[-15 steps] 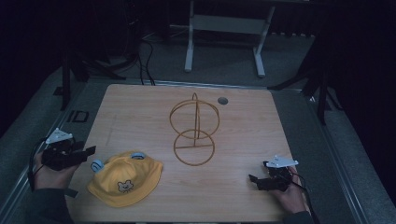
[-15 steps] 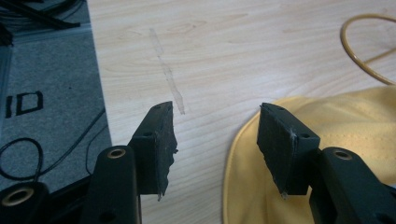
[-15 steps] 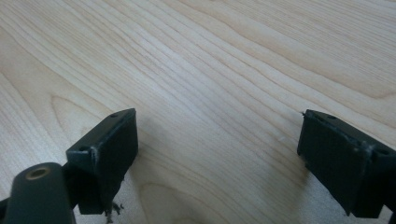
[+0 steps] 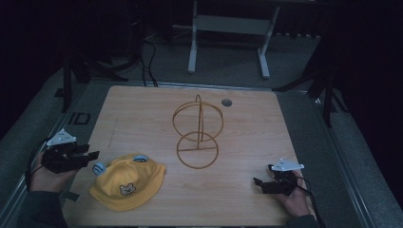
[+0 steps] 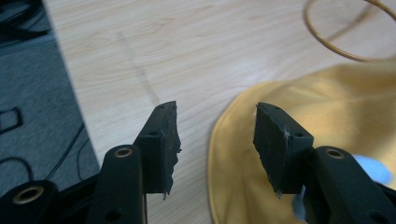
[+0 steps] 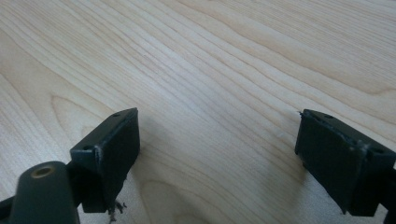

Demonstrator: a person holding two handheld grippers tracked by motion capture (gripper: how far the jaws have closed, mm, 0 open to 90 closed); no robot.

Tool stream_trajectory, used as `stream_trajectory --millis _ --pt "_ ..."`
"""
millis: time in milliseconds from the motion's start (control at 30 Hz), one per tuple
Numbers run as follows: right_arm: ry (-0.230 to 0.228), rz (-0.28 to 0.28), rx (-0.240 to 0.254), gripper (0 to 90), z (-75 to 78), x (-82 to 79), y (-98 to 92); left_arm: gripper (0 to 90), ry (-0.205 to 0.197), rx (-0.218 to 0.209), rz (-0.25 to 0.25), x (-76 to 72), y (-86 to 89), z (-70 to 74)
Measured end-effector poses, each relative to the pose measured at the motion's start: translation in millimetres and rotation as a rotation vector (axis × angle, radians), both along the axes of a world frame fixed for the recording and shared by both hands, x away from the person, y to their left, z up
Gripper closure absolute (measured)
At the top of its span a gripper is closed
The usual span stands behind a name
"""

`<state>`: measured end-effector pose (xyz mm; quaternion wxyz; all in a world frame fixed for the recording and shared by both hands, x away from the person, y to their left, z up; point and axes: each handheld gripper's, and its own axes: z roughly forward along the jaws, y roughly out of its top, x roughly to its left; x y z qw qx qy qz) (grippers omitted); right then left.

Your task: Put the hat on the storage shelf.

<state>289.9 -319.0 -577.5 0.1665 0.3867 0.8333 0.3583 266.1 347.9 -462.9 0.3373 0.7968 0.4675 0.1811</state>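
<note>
yellow cloth child's cap with bear patch (image 4: 127, 182) — flat at table's near-left, well short of gold wire hat stand (image 4: 198, 135) | left gripper (image 4: 93, 155) jaws wide, empty, just beside brim | right gripper (image 4: 258, 183) wide, idle | advice: straddle brim edge (image 5: 219, 140), pinch one layer — then lift

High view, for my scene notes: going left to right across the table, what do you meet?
Left gripper → yellow hat → gold wire stand → right gripper.
</note>
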Motion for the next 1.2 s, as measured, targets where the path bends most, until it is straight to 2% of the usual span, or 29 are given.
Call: stream_trajectory --millis 67,200,333,367,500,833,933,1200 --pt "0.000 -0.001 0.000 13.8 0.0 -0.1 0.0 49.3 0.002 0.008 -0.041 -0.8 -0.3 2.5" --pt "-0.001 0.000 -0.001 13.8 0.0 0.0 -0.1 48.3 -0.005 0.014 -0.067 -2.7 -1.5 6.1" --pt "-0.001 -0.001 -0.001 13.8 0.0 -0.1 0.0 48.5 -0.025 0.014 -0.126 -5.7 -3.7 16.0" --pt "-0.001 -0.001 -0.001 13.8 0.0 -0.1 0.0 48.5 -0.025 0.014 -0.126 -5.7 -3.7 16.0" --pt "-0.002 -0.002 0.003 13.8 -0.2 -0.3 0.0 48.7 -0.012 0.044 -0.167 -4.0 -7.3 25.4" --pt "-0.001 -0.008 0.004 14.2 -0.1 -0.7 -0.2 49.1 -0.007 0.051 -0.240 1.5 -18.7 35.0" --pt "0.000 -0.011 0.001 14.4 0.0 -1.2 -0.5 49.5 -0.002 0.069 -0.252 2.9 -23.5 36.5" --pt "0.000 -0.016 0.000 14.5 0.0 -1.6 -0.9 48.1 0.002 0.069 -0.287 6.0 -29.7 41.6"
